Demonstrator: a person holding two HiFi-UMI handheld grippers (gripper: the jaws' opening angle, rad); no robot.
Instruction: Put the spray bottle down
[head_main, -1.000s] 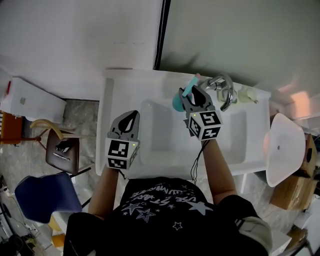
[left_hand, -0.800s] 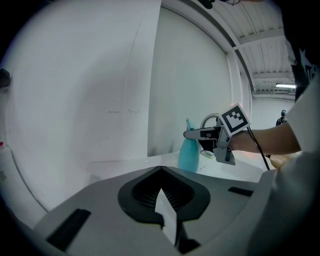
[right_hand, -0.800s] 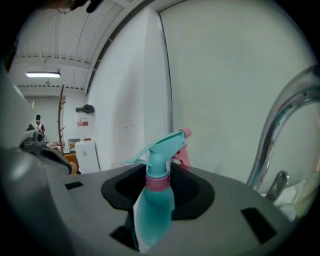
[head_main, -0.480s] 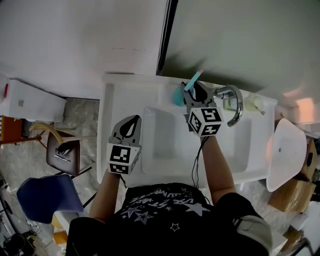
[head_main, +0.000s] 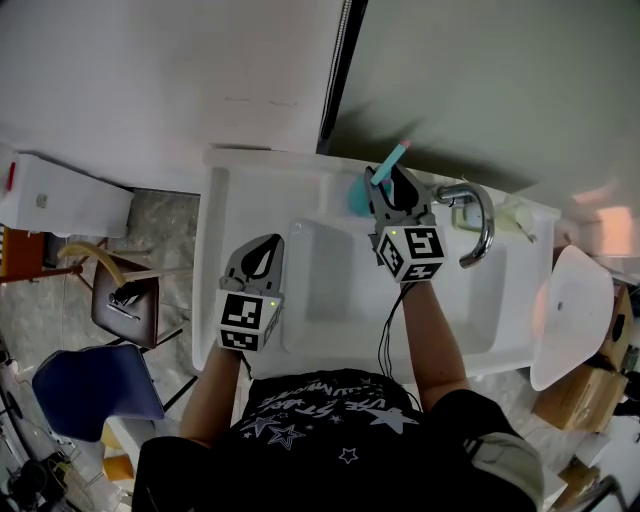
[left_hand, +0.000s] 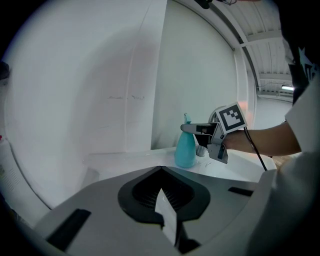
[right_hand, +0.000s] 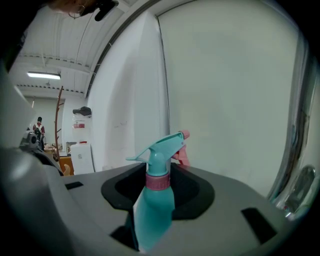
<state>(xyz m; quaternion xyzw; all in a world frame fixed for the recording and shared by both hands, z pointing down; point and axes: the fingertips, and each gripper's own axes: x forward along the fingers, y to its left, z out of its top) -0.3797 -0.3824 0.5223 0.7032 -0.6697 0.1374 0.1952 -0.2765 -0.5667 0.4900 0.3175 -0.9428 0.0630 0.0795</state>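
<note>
- While the right tongs (head_main: 392, 185) were closed on the spray bottle (head_main: 357, 195), the bottle stood upright at the back ledge of the white sink (head_main: 262, 170), close to the wall.
- Seen from the right gripper view, the teal body sat squarely between the 2 jaws, pinched low down, with the pink collar and the spray head rising above them.
- Its pink nozzle tip pointed up and away from the tongs, toward the wall.
- From the left gripper view, the right tongs reached the bottle from the side, level with its neck, and the bottle's base looked to meet the ledge; actual contact there could not be confirmed.
- The left tongs (head_main: 266, 245) had their jaws pressed together with nothing between them.
- They hung over the sink's left rim, well apart from the bottle, with the basin lying between the 2 tongs.
- A chrome faucet (head_main: 478, 215) curved over the basin just beside the right tongs, on the side away from the bottle.
- A blue chair (head_main: 95, 385) stood on the floor to the left of the sink.
</note>
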